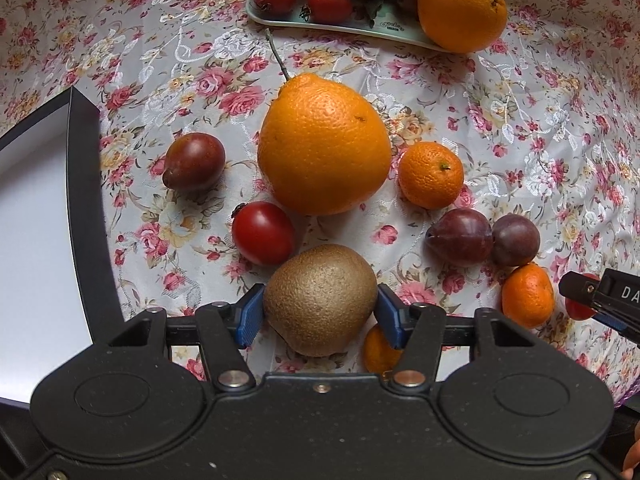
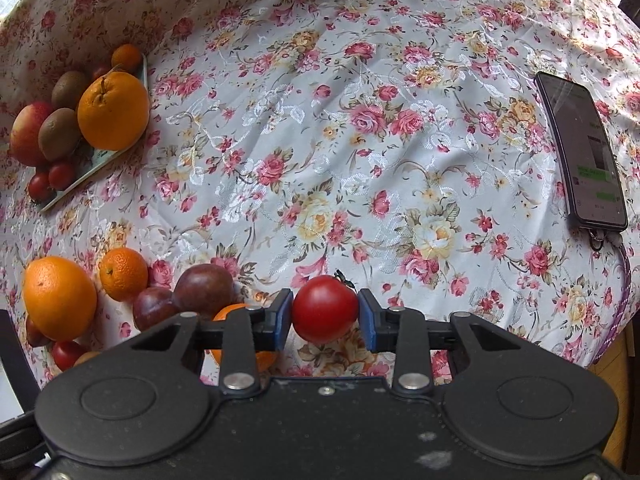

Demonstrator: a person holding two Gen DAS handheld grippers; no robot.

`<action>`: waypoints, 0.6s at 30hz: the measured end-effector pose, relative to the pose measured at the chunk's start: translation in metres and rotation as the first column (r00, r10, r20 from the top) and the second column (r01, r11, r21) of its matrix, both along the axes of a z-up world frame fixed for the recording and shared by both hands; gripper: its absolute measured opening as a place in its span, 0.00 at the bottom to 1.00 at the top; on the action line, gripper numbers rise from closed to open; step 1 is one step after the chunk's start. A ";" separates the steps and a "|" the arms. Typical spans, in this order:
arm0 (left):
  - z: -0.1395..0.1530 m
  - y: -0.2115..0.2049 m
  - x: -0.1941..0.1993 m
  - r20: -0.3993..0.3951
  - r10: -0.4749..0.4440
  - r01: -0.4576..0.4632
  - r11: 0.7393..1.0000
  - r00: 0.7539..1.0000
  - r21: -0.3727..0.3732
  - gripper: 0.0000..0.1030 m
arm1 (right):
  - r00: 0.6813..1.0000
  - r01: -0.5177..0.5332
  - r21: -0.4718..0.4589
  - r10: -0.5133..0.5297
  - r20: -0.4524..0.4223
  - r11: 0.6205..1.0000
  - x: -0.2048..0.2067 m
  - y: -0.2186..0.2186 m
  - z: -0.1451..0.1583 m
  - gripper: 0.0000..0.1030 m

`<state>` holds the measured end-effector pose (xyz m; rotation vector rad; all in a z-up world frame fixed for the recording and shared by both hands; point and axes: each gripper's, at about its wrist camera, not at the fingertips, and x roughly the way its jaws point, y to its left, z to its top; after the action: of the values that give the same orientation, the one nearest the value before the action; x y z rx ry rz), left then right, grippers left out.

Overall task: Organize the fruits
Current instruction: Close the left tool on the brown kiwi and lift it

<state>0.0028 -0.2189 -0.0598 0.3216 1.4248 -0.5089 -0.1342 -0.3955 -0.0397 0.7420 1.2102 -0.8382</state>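
**Both tools loaded: kiwi left, tomato right**

Your left tool [image 1: 320, 310] had its blue pads on either flank of the kiwi [image 1: 320, 300], across the widest part. Good spot. The skin is fuzzy, so grip should have been decent; the flesh is soft if ripe, so I'd judge a light squeeze was enough. Whether the kiwi was lifted or sat on the bench [image 1: 520, 128] I couldn't tell from that angle.

Your right tool [image 2: 325, 314] held the small red tomato [image 2: 325, 309] at its middle, stem end up and away from the pads. That one is light, with a slick, thin skin, so it can bruise or split. Any harder and it likely pops; any looser and it likely slides out.

Where the rest sat:
- Loose on the bench ahead of the left tool: big orange [image 1: 324, 144], mandarin [image 1: 431, 174], two plums [image 1: 460, 237], another tomato [image 1: 263, 233] and a dark tomato [image 1: 194, 162].
- Tray [image 1: 360, 26] at the far edge, already carrying an orange, kiwis, plums and tomatoes. My read is that it was the drop target.
- Phone [image 2: 582, 152] far right, well apart from the fruit.

The big orange would be the heavy one: stiff rind, and wide for the tool, so take it square across the middle.
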 end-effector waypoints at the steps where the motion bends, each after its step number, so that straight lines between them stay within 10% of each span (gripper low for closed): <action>1: 0.001 0.002 0.000 -0.002 0.006 -0.006 1.000 1.000 -0.009 0.59 | 1.000 0.001 -0.003 -0.001 0.009 1.000 0.000 0.001 0.004 0.34; 18: 0.042 0.035 0.006 0.133 0.066 -0.056 0.996 0.989 -0.075 0.59 | 0.993 -0.059 -0.055 0.064 0.096 0.997 0.017 0.038 0.045 0.34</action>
<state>0.0088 -0.1842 -0.0181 0.2497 1.2780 -0.4775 -0.1169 -0.3574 0.0054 0.6922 1.1141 -0.7710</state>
